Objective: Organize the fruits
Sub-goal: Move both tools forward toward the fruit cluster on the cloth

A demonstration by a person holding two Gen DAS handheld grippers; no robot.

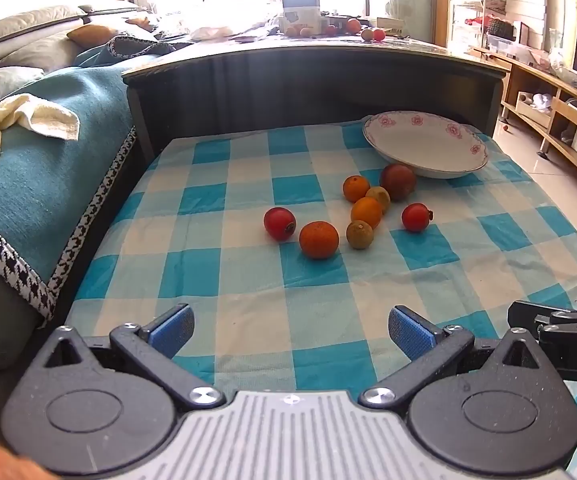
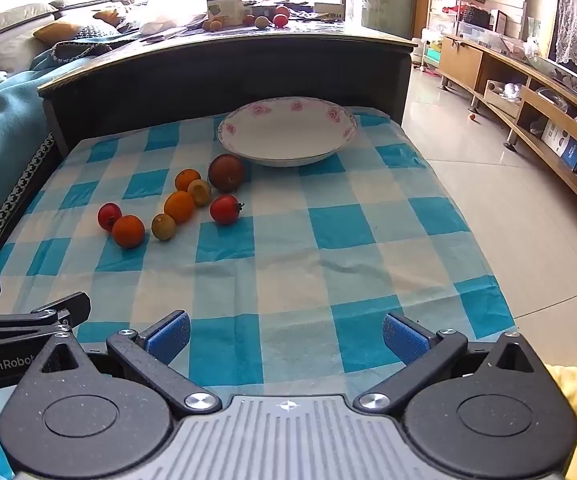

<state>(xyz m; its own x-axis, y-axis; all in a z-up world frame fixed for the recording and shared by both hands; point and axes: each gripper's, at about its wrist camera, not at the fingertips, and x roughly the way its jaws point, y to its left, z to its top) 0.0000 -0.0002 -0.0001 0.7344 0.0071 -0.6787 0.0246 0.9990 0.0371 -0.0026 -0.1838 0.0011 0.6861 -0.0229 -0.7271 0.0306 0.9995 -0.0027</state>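
Both tongs wide apart and holding nothing: left tongs (image 1: 291, 332) and right tongs (image 2: 286, 330) hover side by side at the near edge of the checked cloth (image 2: 328, 240) on the surface. Fruit lies ahead of both, well apart from the blue pads. From the left tongs the cluster sits ahead and slightly right; nearest is the big orange (image 1: 319, 239), with a red fruit (image 1: 279, 223) just beside it. From the right tongs the same cluster is ahead and off to the left, so left looks nearer to most fruit. Eight pieces, I think; two touch and may hide more. Fruits are roundish, no real long axis. Empty flowered plate (image 2: 287, 132) stands behind the cluster, more in line with the right tongs; dark red fruit (image 2: 226, 173) just beside its rim.
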